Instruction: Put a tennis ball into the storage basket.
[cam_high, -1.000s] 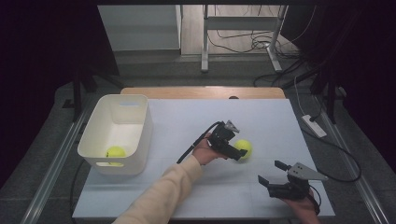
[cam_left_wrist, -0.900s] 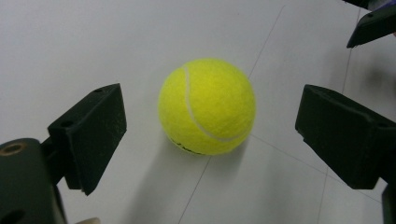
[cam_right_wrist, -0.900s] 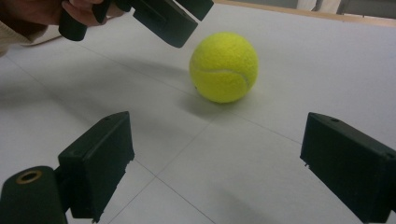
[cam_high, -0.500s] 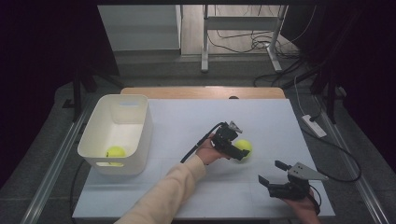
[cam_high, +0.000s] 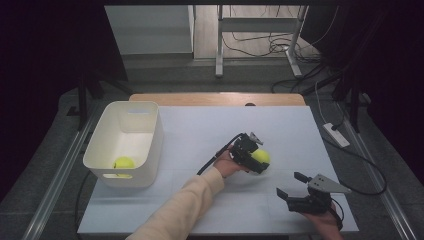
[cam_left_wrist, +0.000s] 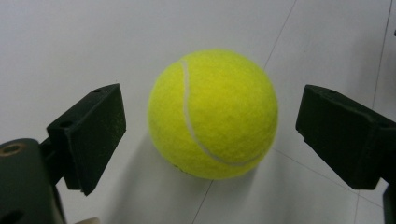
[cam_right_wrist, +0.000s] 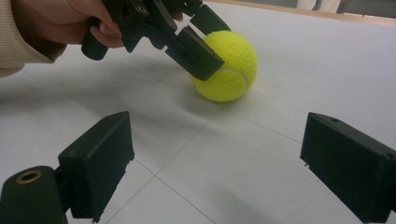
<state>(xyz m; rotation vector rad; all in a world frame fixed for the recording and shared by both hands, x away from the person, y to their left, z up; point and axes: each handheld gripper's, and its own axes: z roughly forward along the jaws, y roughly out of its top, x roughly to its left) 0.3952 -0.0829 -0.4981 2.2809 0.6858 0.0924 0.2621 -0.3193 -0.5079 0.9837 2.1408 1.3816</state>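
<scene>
Tennis ball (cam_left_wrist: 212, 114) on white table (cam_high: 200, 130), right of centre in high view, resting on surface. Left hand-held gripper (cam_high: 256, 161) around ball: jaws apart, one each side, gaps visible both sides in left gripper view, pads not pressing. Right hand-held gripper (cam_high: 290, 186) at lower right of high view, jaws apart, nothing between them, well apart from ball. Second tennis ball (cam_high: 123, 163) inside white bin (cam_high: 145, 145), left side of table.
</scene>
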